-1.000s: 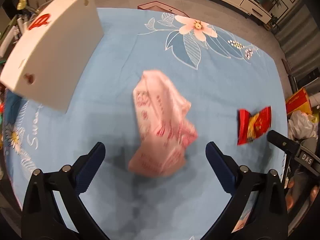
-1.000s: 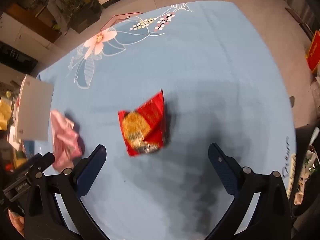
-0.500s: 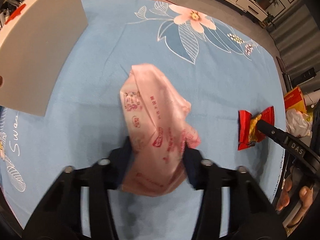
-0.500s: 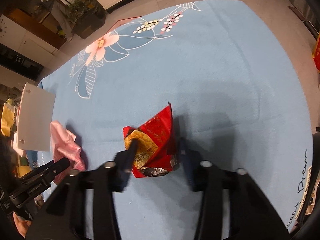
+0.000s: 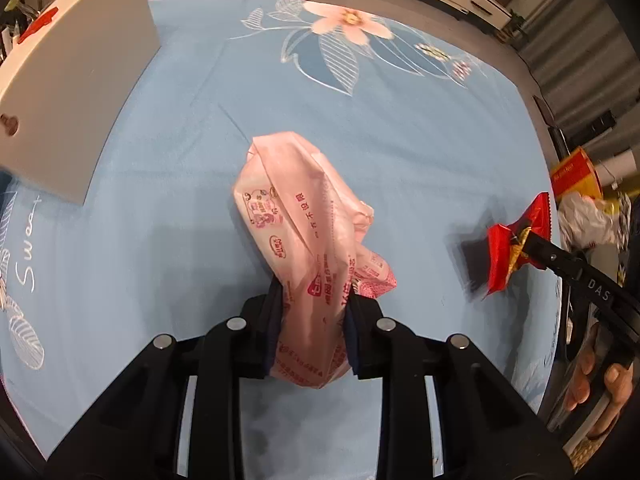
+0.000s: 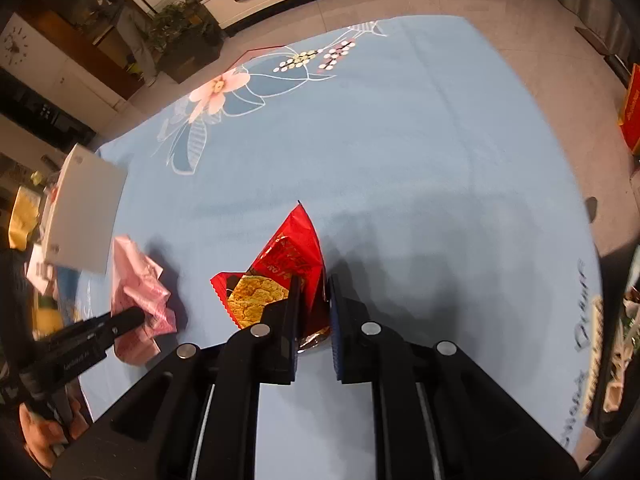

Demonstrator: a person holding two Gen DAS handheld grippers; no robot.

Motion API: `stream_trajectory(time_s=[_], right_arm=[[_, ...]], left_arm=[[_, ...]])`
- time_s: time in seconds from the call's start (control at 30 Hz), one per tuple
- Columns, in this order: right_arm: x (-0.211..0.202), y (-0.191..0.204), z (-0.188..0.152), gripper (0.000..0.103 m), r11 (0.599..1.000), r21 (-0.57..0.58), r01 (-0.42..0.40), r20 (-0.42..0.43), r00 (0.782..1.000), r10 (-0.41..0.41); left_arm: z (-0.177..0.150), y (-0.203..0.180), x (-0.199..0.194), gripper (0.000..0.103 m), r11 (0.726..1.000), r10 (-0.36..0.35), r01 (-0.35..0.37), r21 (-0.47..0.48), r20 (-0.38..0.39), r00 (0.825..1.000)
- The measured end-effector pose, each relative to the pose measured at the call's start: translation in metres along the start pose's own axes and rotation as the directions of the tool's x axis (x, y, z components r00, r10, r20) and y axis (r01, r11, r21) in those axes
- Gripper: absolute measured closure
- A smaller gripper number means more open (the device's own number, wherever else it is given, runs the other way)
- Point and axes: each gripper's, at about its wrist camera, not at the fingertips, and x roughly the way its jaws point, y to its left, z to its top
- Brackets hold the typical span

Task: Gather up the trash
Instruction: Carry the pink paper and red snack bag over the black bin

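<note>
On the pale blue floral cloth (image 5: 400,128) covering the surface, two pieces of litter are being taken at once, one per hand, which suits a job of gathering scattered trash in a single pass. At the six o'clock edge of the left wrist view, the left claw (image 5: 312,320) is closing, its pads already pressing both sides of the near end of the crumpled pink wrapper (image 5: 298,236); the wrapper's far end trails away toward twelve o'clock. Gripping the near end makes sense, since the film is bunched there and gives the pads something to bite. The right claw (image 6: 312,304) is likewise closing, its jaws nearly together with a fold of the red snack packet (image 6: 288,264) pinched between them, taken by the nearer flap so the rest of the packet can hang free.

At ten o'clock of the left view a white board (image 5: 76,80) overhangs the cloth's edge. At four o'clock, beyond the cloth, sits crumpled white refuse (image 5: 584,220), probably the collecting spot.

Writing: the pink wrapper carries red Chinese characters and small round logos, too creased to read. The packet shows a fried-snack picture and gold lettering I cannot make out. White script on the cloth begins "Swe". The other tool's arm shows "DAS".
</note>
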Motion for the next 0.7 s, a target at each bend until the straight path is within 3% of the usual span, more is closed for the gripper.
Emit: stream_trajectory(time_s=[0.37, 0.7], right_arm=[[-0.064, -0.053, -0.073, 0.089, 0.997, -0.026, 0.079, -0.003, 0.997, -0.079], [-0.110, -0.096, -0.121, 0.089, 0.985, -0.017, 0.169, 0.019, 0.985, -0.169]], left_arm=[[-0.066, -0.050, -0.035, 0.075, 0.991, -0.016, 0.014, 0.130, 0.012, 1.000], [-0.108, -0.120, -0.046, 0.075, 0.964, -0.045, 0.044, 0.264, -0.004, 0.999]])
